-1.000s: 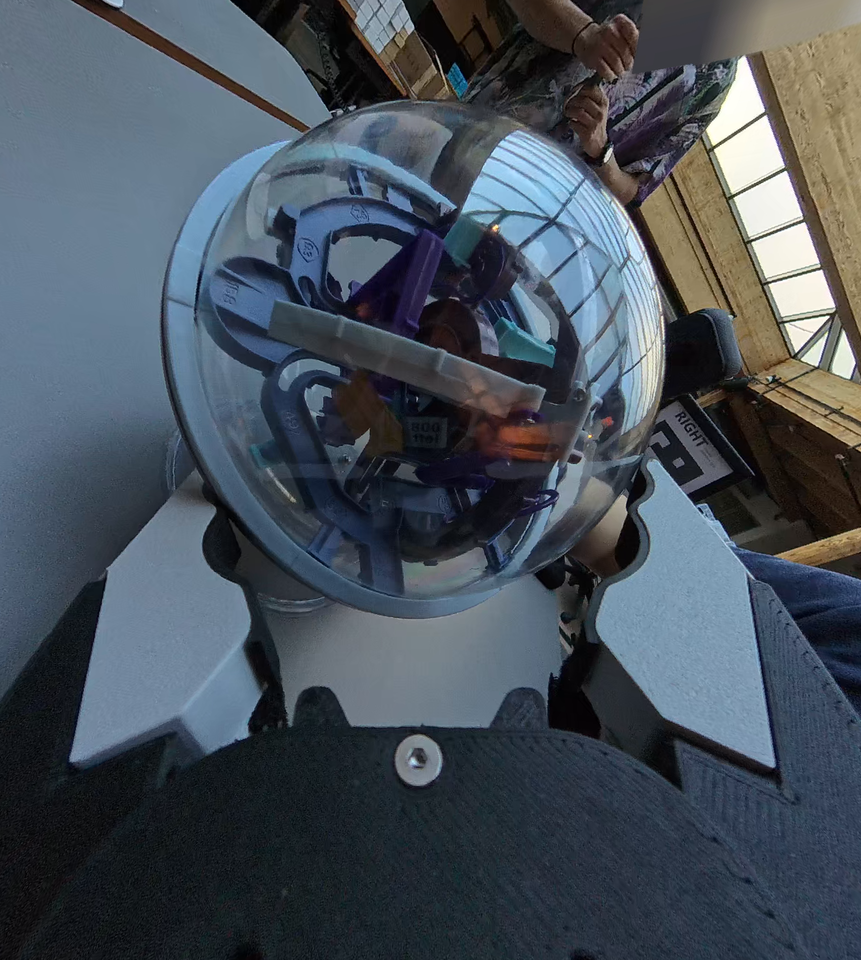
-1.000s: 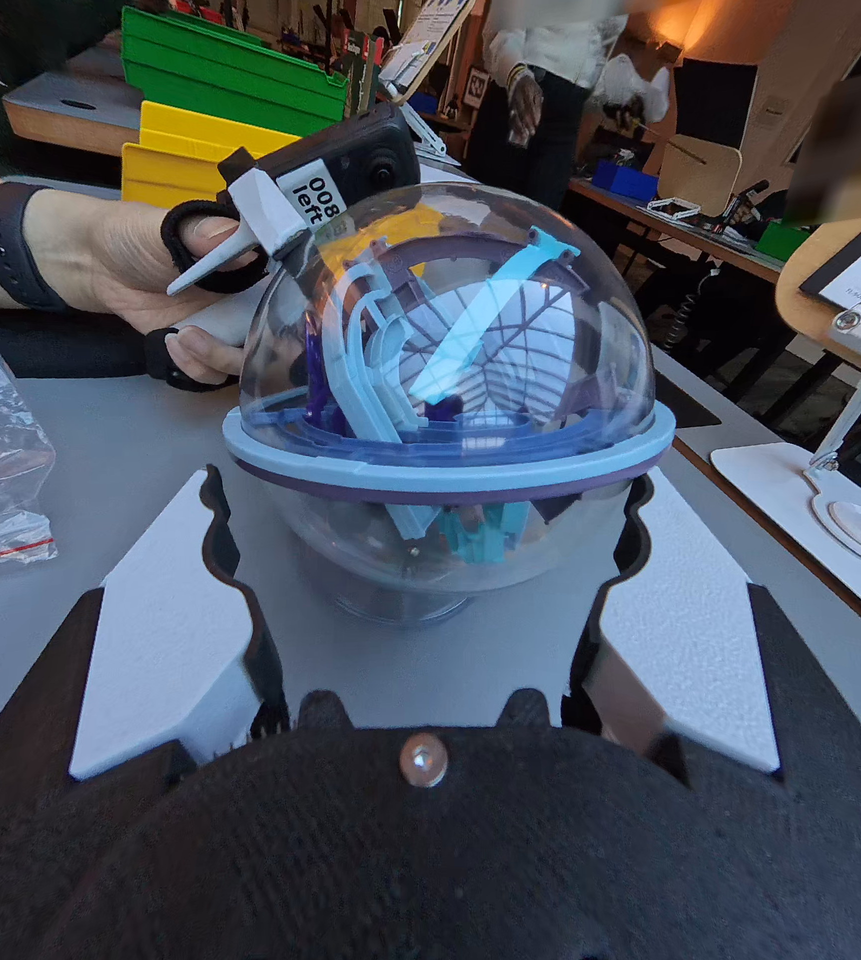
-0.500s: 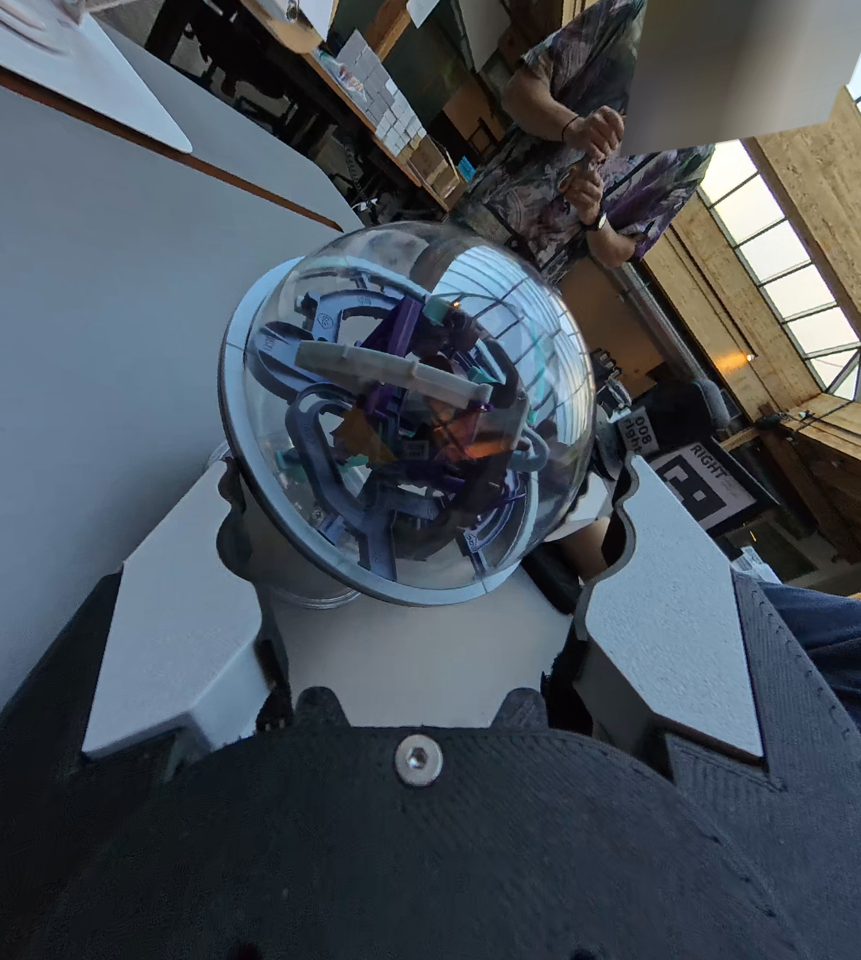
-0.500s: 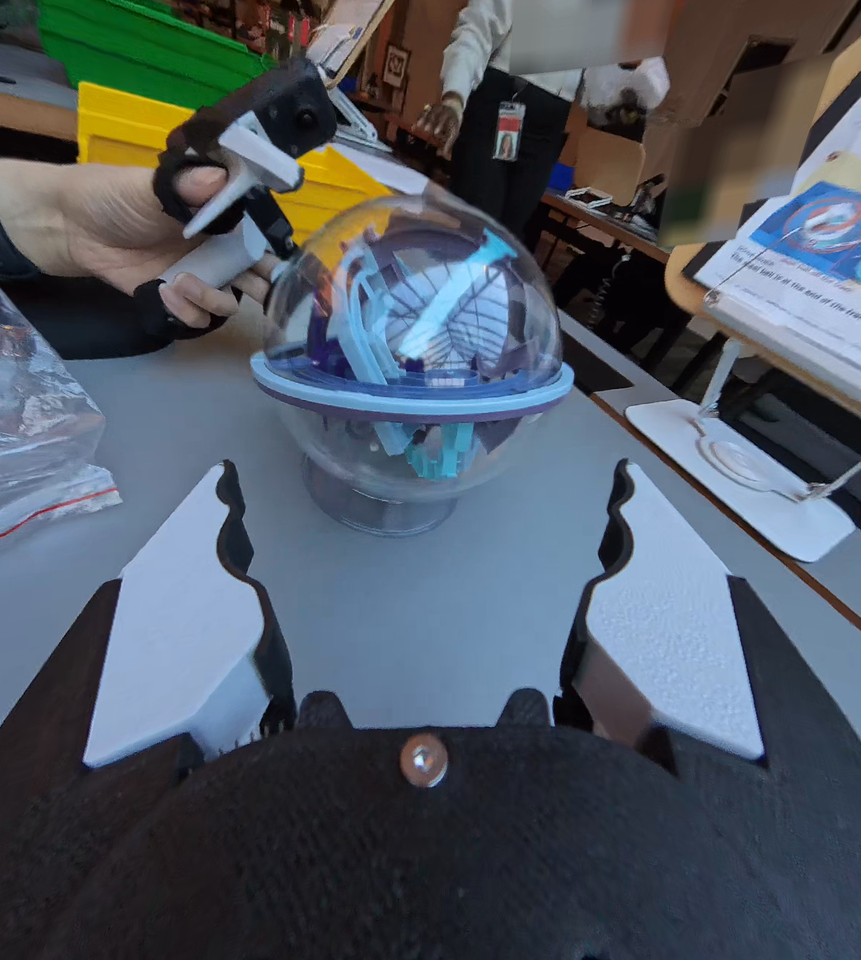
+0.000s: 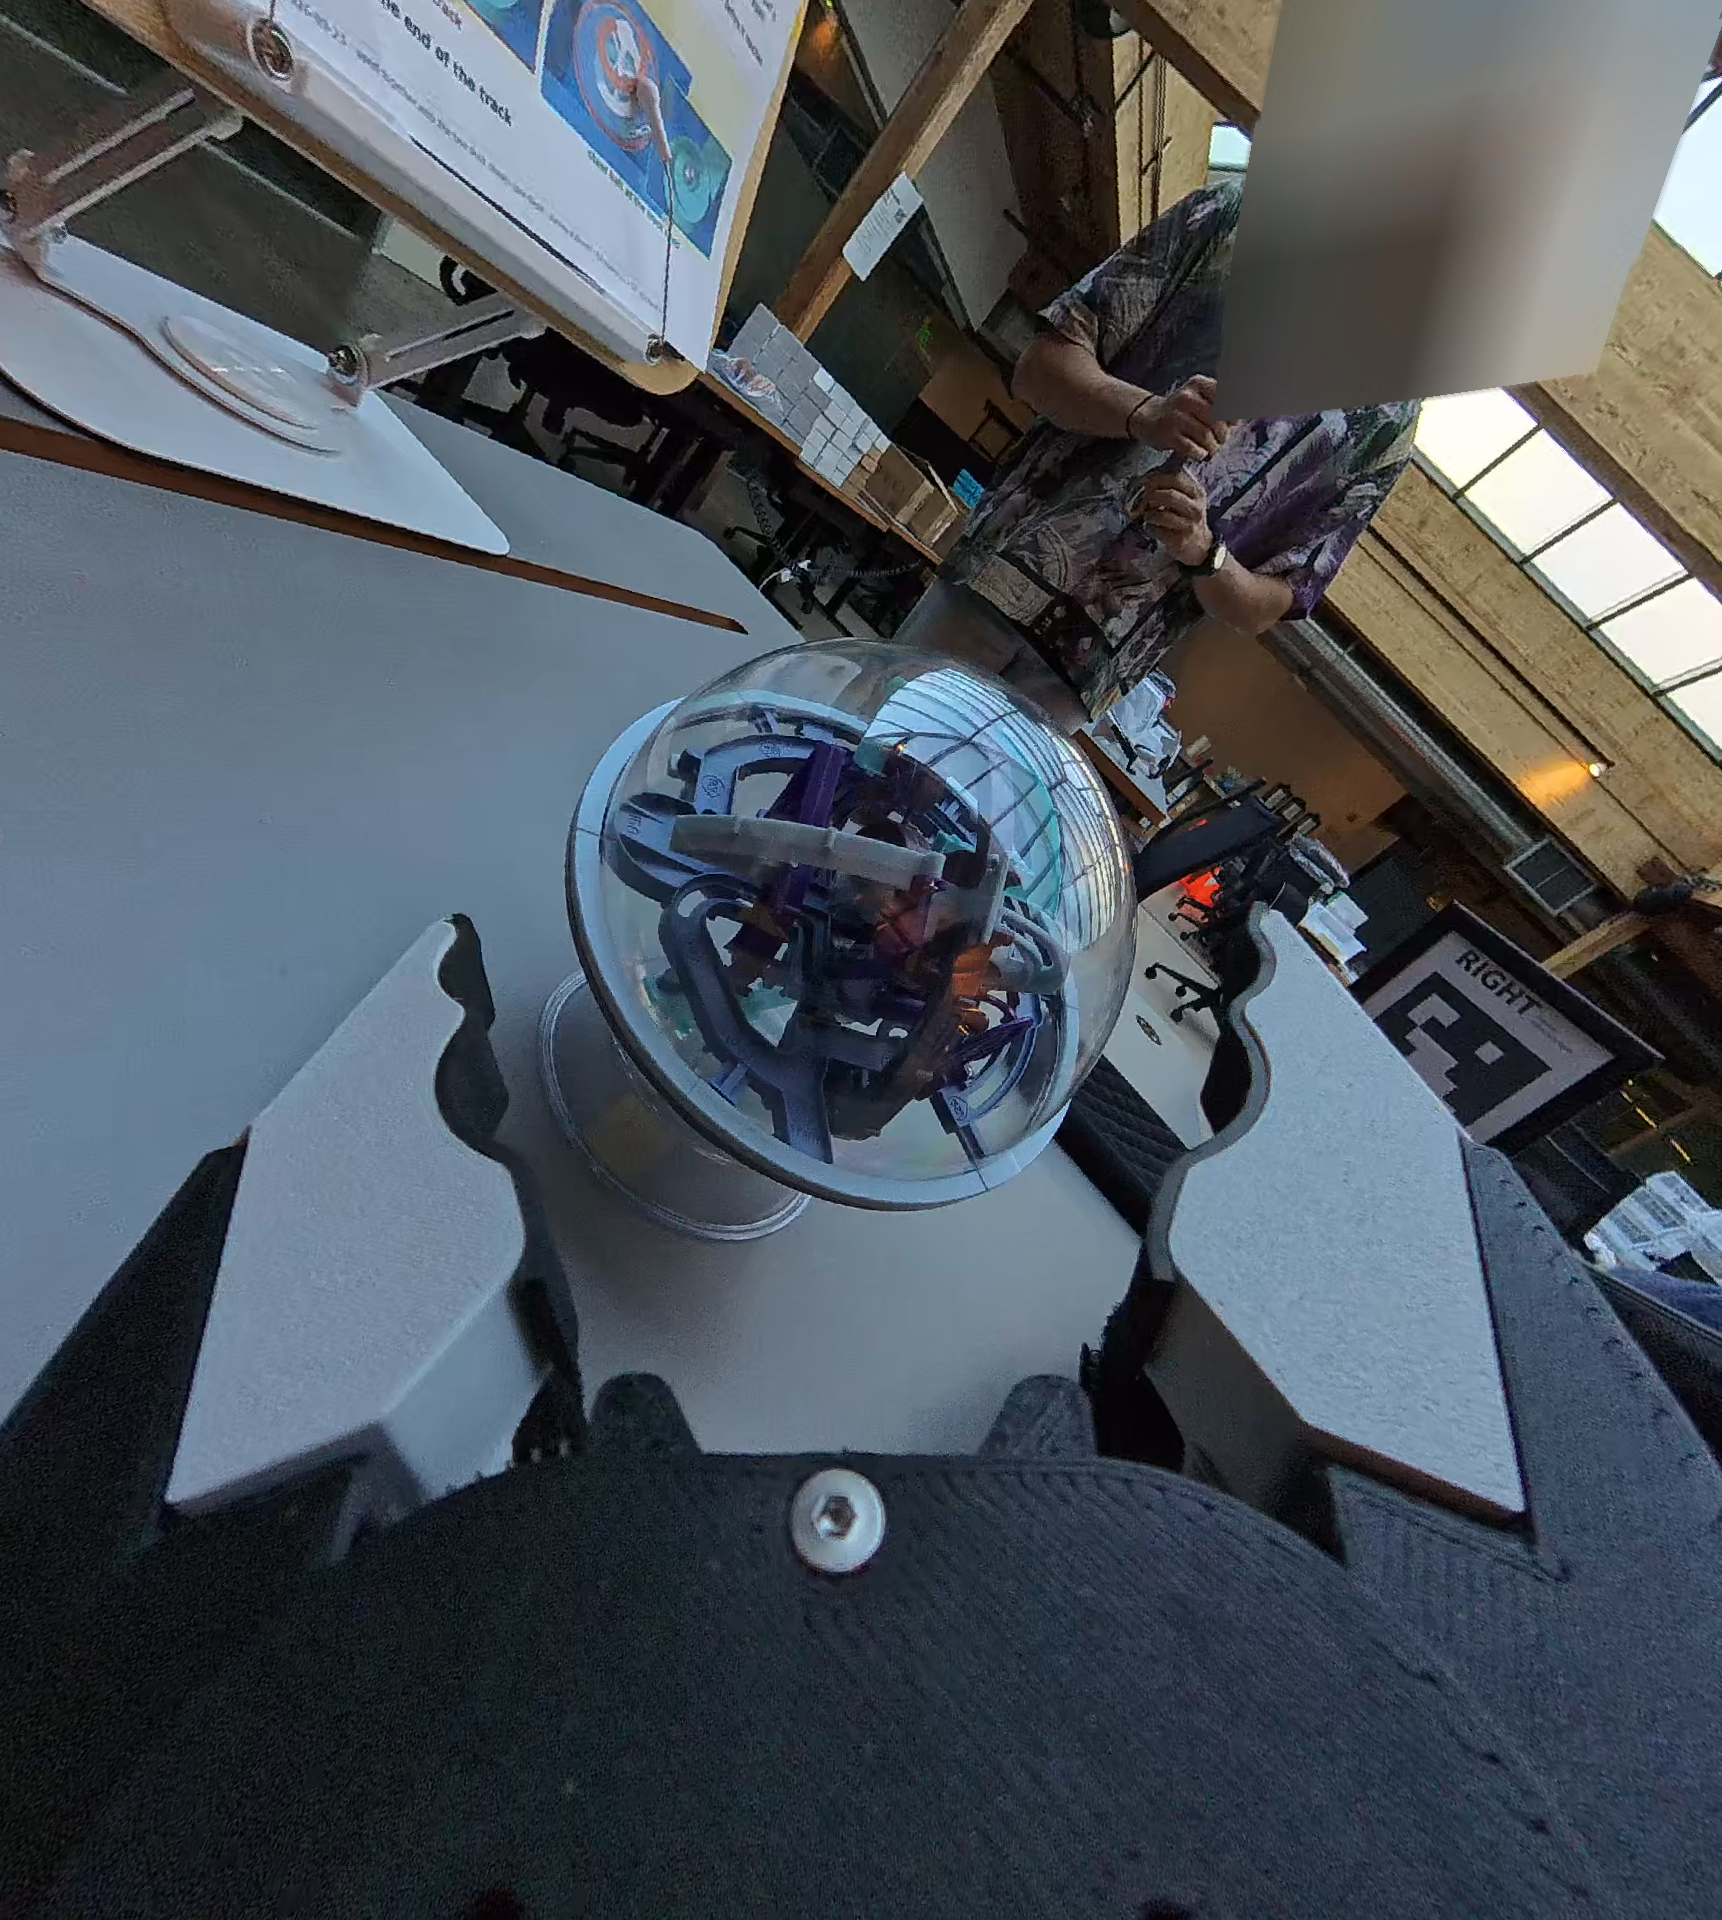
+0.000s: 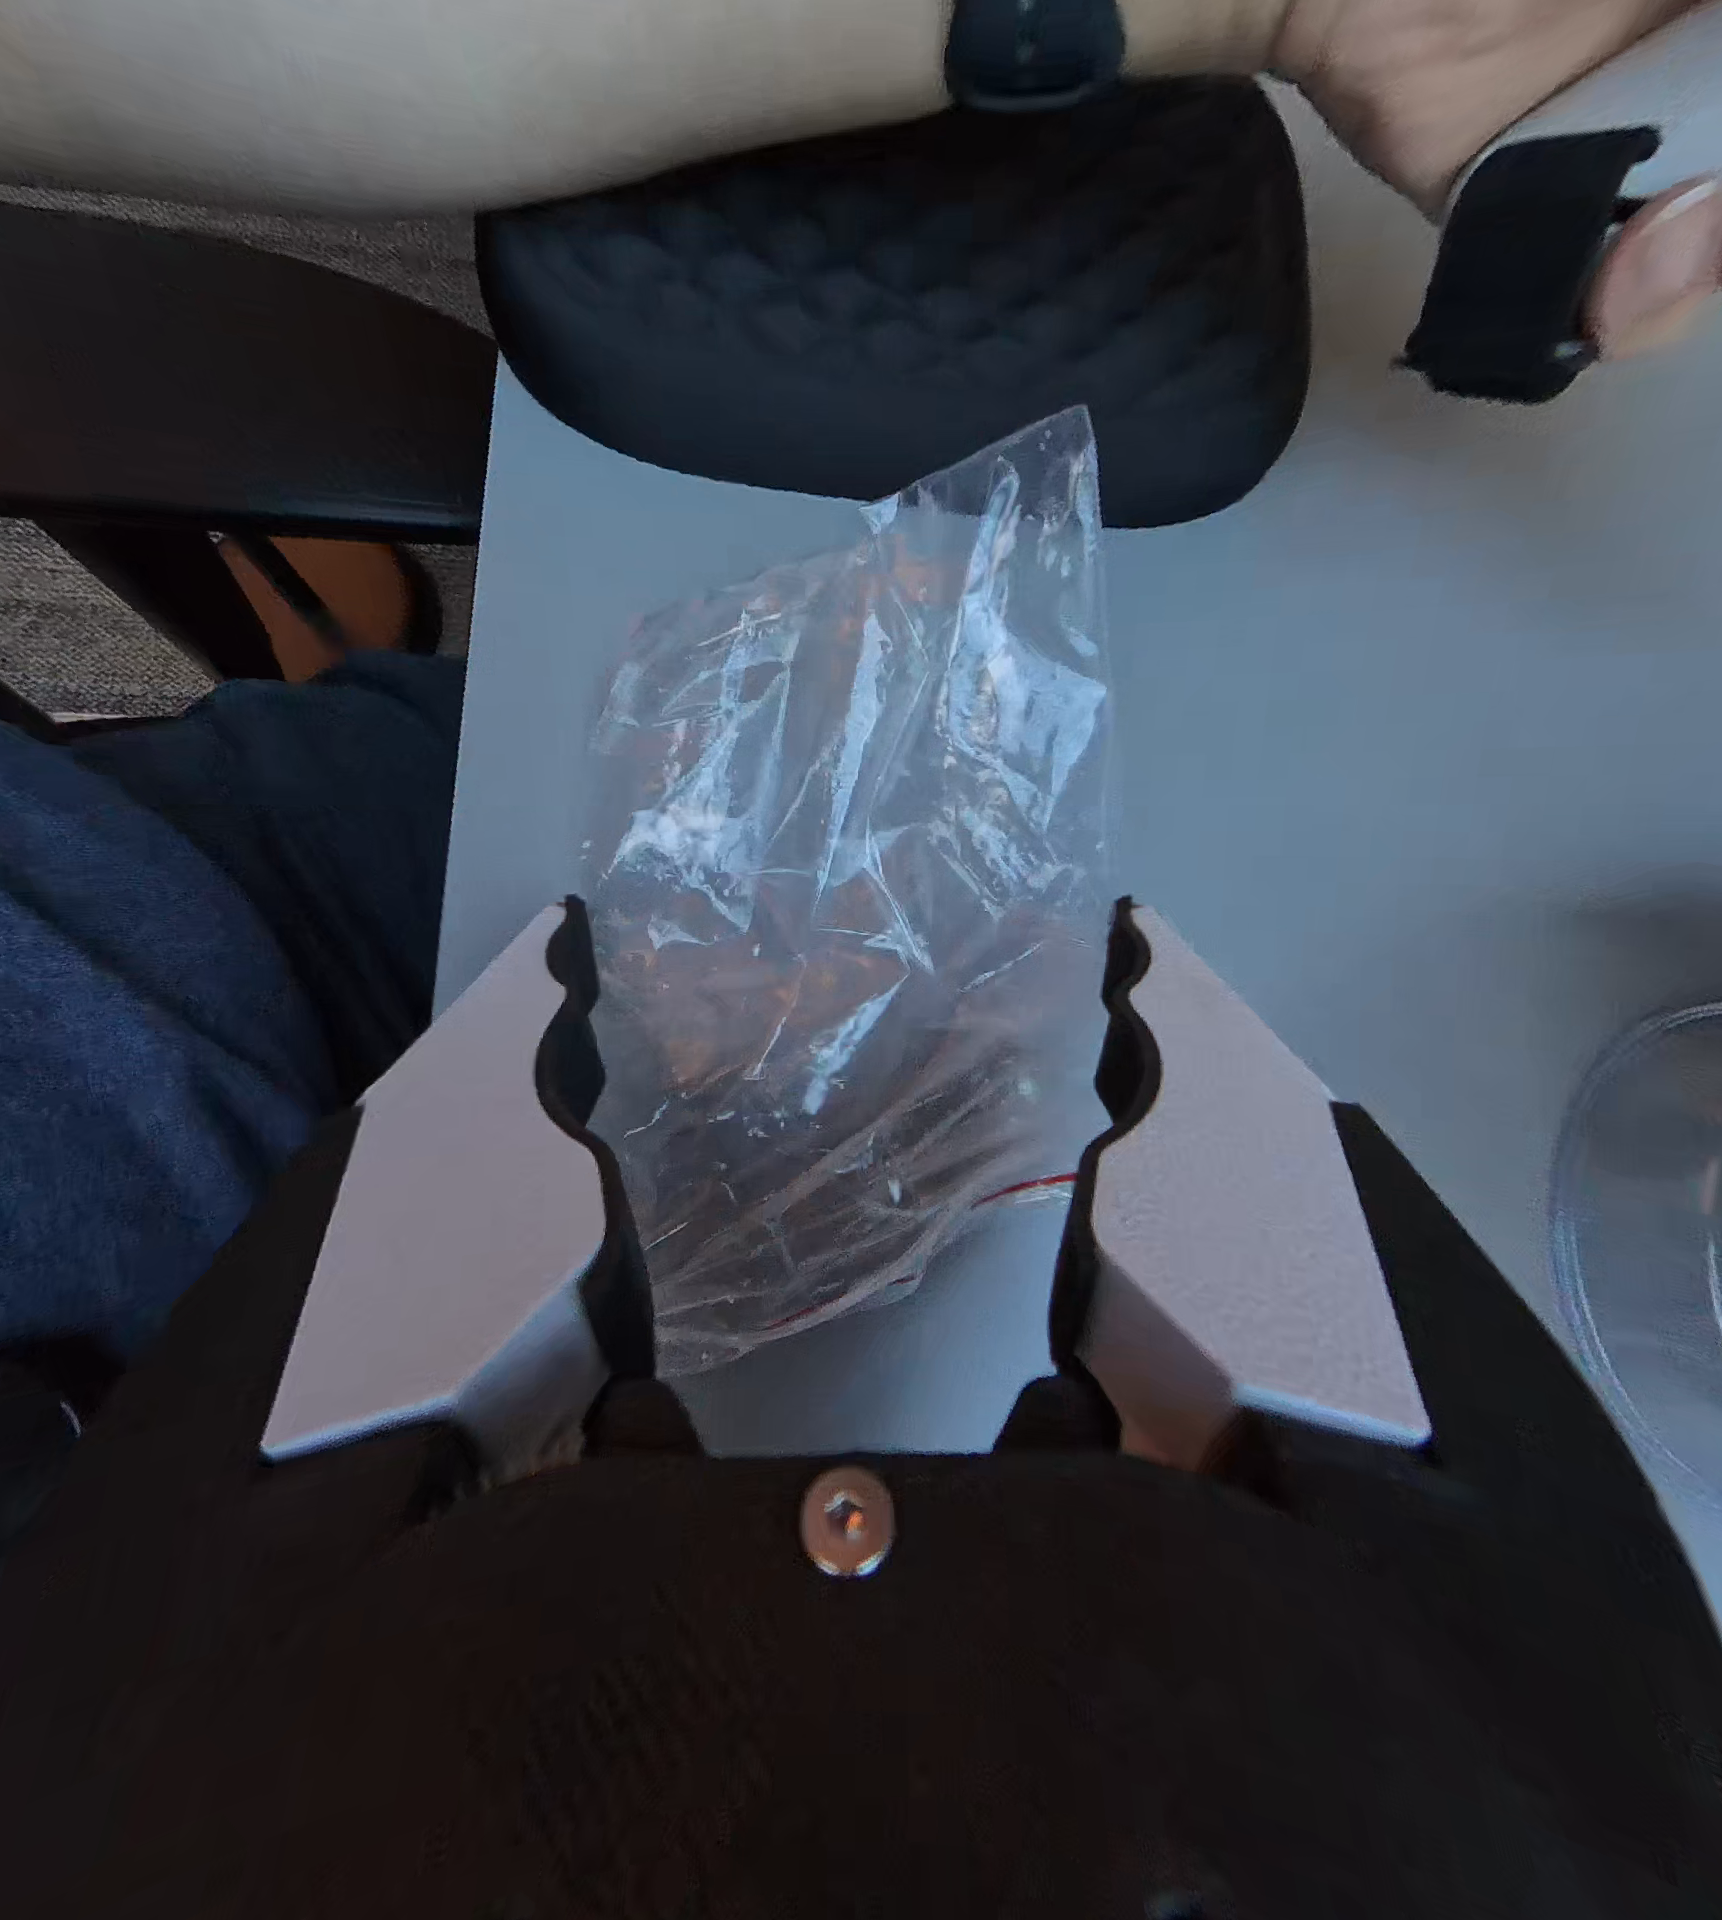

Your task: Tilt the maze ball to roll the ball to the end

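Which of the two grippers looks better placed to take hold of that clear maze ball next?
Left. The left gripper is open and faces the clear plastic maze ball on its stand; the right gripper points at a crinkled clear plastic bag, the ball blurred at its edge.

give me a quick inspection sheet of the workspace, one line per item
surface: grey table, mostly bare near the maze ball
job's things: maze ball, a clear sphere with purple and blue tracks, sits on its clear stand; neither gripper touches it
clutter: crumpled clear plastic bag on the table; black padded rest at the table edge
grippers: left gripper open, short of the ball; right gripper open, over the bag, turned away from the ball
cables: nothing seen
surroundings: instruction sheet on a stand, a person standing beyond the table, workshop shelves behind
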`<state>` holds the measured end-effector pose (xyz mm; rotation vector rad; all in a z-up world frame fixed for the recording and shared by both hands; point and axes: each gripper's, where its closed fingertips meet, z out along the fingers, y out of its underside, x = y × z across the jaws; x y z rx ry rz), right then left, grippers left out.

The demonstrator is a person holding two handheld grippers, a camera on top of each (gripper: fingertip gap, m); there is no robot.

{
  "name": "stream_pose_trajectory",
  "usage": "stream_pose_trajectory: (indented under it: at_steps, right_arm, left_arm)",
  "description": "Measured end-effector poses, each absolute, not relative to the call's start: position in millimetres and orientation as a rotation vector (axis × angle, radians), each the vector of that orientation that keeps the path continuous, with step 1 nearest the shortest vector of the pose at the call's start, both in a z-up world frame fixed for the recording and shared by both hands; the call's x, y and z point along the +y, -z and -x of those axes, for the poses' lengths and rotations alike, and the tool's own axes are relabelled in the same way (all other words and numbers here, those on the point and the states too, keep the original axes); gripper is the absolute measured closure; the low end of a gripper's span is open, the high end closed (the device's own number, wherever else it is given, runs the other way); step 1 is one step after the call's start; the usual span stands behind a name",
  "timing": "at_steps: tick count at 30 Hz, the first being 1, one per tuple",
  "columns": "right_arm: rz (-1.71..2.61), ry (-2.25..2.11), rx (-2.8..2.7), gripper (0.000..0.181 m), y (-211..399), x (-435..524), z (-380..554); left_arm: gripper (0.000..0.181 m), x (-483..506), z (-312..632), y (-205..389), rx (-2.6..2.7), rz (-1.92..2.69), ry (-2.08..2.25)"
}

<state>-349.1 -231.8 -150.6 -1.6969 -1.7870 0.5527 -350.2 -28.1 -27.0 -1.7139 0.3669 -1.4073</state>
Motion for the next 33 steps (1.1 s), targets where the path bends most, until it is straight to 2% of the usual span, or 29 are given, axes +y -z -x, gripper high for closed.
stream_pose_trajectory:
  at_steps: [2,5,8,13,18,21,25,30,33]
  right_arm:
    - [1.73,-0.564,-1.787,0.098,152.0,-232.6,348.3]
    - [1.774,-0.628,-1.738,0.132,144.9,-230.5,342.3]
    - [1.799,-0.677,-1.631,0.144,125.8,-223.1,320.1]
    - [1.865,-0.552,-1.363,0.146,57.8,-179.9,217.5]
    - [1.975,-0.05,-1.055,0.147,-7.5,-28.7,53.0]
    - [2.14,-0.02,-0.858,0.148,1.7,73.3,-16.2]
    - [2.303,-0.11,-0.651,0.15,43.5,164.8,-49.3]
    - [2.489,-0.015,-0.597,0.15,102.8,209.4,-70.6]
    - [2.544,-0.039,-0.588,0.15,116.0,211.3,-75.8]
  left_arm:
    - [0.044,-28.2,351.0,24.3,0.374,1.706,1.405]
    - [0.044,-28.8,351.3,21.2,0.38,1.695,1.408]
    - [0.044,-30.6,351.6,19.9,0.387,1.692,1.414]
    - [0.044,-32.4,353.0,15.6,0.402,1.68,1.413]
    - [0.044,-36.5,347.6,13.4,0.428,1.674,1.434]
    - [0.044,-37.2,343.9,18.7,0.448,1.694,1.417]
    - [0.044,-35.9,343.3,27.9,0.444,1.725,1.415]
    - [0.044,-31.8,348.0,32.6,0.431,1.742,1.4]
    - [0.044,-31.6,348.1,33.6,0.435,1.749,1.412]
